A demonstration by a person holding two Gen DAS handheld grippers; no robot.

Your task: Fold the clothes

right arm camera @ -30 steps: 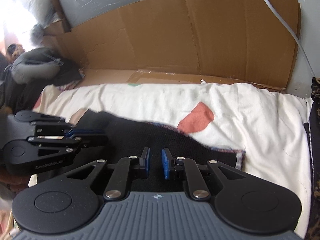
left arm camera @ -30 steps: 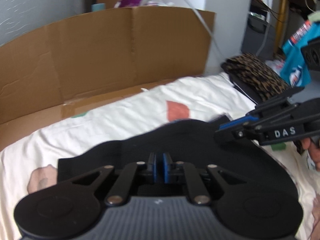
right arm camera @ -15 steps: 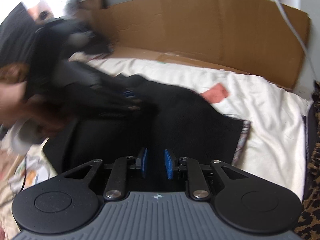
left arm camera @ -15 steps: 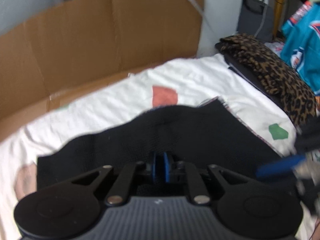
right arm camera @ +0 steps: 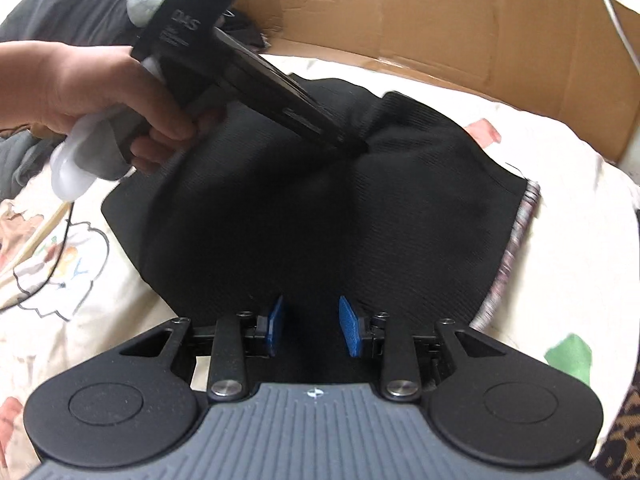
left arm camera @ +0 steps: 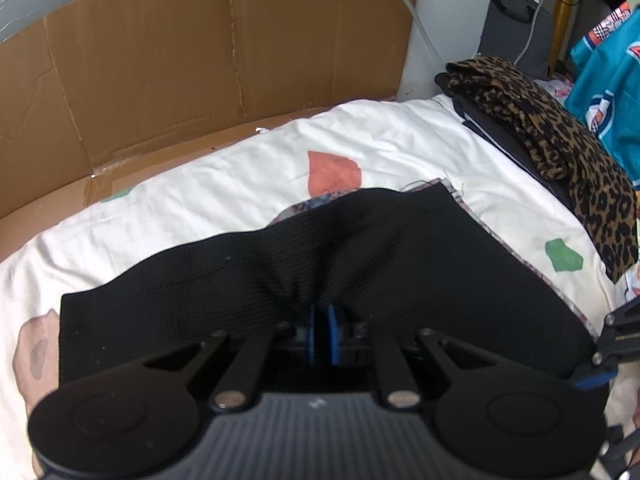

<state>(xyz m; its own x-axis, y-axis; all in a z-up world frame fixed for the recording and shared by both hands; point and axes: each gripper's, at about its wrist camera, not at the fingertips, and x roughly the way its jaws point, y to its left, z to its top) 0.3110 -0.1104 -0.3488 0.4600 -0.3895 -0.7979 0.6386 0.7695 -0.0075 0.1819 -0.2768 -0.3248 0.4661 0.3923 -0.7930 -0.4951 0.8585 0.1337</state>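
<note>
The left gripper (left arm camera: pixel 322 334) is pinching a bunched fold of the black ribbed-knit garment (left arm camera: pixel 360 256), its two blue pads pressed nearly together on the cloth; in the right wrist view its tips are sinking into the puckered fabric and cannot be made out. A person's hand (right arm camera: pixel 96 92) is gripping its handle. The right gripper (right arm camera: pixel 312 326) is hovering over the garment's near edge with its blue pads (right arm camera: pixel 275 324) standing apart; its jaws have just been opening, with black cloth lying beneath the gap and neither pad pressing on it. In the left wrist view only a corner of this gripper is showing, at the right edge.

One black garment is lying spread on the cream bedsheet printed with coloured shapes (left arm camera: pixel 224 184), a patterned hem peeking out along its right side. One flattened brown cardboard sheet (left arm camera: pixel 200 52) is standing behind the bed. One leopard-print cloth (left arm camera: pixel 560 140) is lying on a dark folded item, partly hiding it, and one teal printed garment (left arm camera: pixel 608 88) is being cut off by the frame.
</note>
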